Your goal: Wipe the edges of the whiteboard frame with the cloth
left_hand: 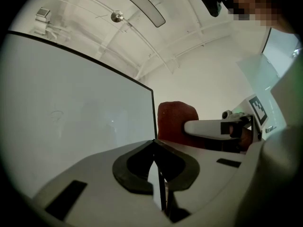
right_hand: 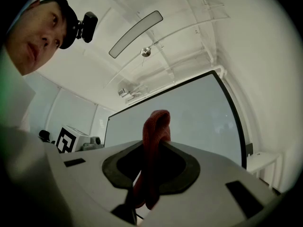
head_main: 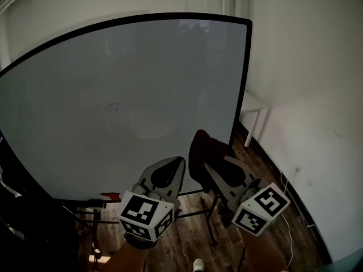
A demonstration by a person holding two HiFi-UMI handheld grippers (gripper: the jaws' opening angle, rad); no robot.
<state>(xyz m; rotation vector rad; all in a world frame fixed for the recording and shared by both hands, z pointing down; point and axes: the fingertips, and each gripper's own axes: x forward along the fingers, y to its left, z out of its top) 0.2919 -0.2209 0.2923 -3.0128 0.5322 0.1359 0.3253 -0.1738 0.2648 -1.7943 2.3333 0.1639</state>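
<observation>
Across the upper left and middle of the head view stood the whiteboard (head_main: 125, 95), its pale surface bare but for a faint scribble left of centre, with a thin black frame (head_main: 244, 78) running along its top and down its right side. To the right of it rose a white wall (head_main: 306, 55), and below lay a wooden floor (head_main: 266, 169) in the lower right. A small white table (head_main: 255, 107) stood against the wall just beside the frame's right edge. Dark stand legs (head_main: 204, 200) showed under the board at the bottom centre. At the bottom of the frame both grippers pointed up toward the board's lower right part. The left gripper (head_main: 177, 163), seen from its own view (left_hand: 154, 142), had its jaws pressed together with nothing between them, its tips lined up with the frame's right edge (left_hand: 153, 112). The right gripper (head_main: 211, 169) sat just right of it; its own view (right_hand: 158, 144) showed the jaws pinching the cloth (right_hand: 154, 126), a dark red fold that rose above the tips and hung down between them. In the head view the cloth (head_main: 203, 151) lay over the board's lower right area, near the frame; from the left gripper view it (left_hand: 174, 119) stood just right of the frame's edge, and whether it touched could not be told.
</observation>
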